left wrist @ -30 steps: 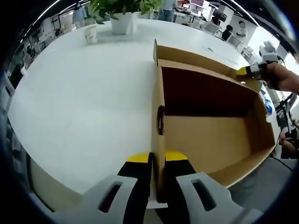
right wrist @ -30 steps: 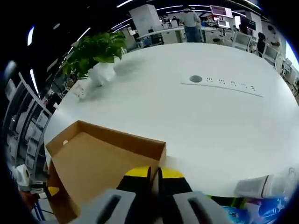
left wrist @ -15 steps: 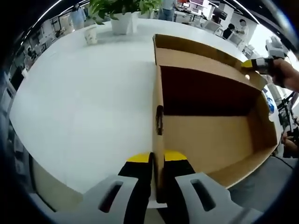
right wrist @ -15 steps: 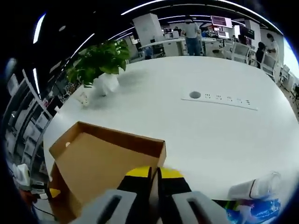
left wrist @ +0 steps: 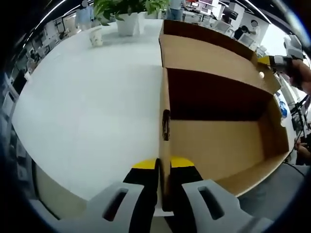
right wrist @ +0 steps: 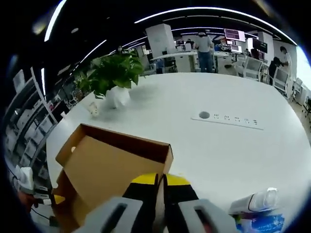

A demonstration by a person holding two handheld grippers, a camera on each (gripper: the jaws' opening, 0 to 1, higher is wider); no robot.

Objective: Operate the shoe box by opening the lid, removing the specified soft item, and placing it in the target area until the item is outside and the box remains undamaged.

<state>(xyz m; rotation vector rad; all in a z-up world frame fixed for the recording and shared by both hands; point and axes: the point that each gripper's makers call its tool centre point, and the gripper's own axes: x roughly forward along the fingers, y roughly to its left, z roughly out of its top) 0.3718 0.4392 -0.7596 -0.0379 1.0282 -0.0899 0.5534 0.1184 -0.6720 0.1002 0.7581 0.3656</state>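
While the left gripper (left wrist: 163,164) pinches the near side wall of the shoe box (left wrist: 218,141) between its nearly shut jaws, the box sits open on the white desk (left wrist: 92,107) with its brown interior showing. Beyond that wall, the lid (left wrist: 209,53) stands raised at the far side of the box. At the lid's corner the right gripper (right wrist: 160,180) has its jaws closed tight on the lid's edge (right wrist: 167,158). Beside the box on that side lies a blue-and-white pack (right wrist: 257,216). Farther off past the box stand a paper cup (left wrist: 96,35) and a potted plant (left wrist: 127,12).
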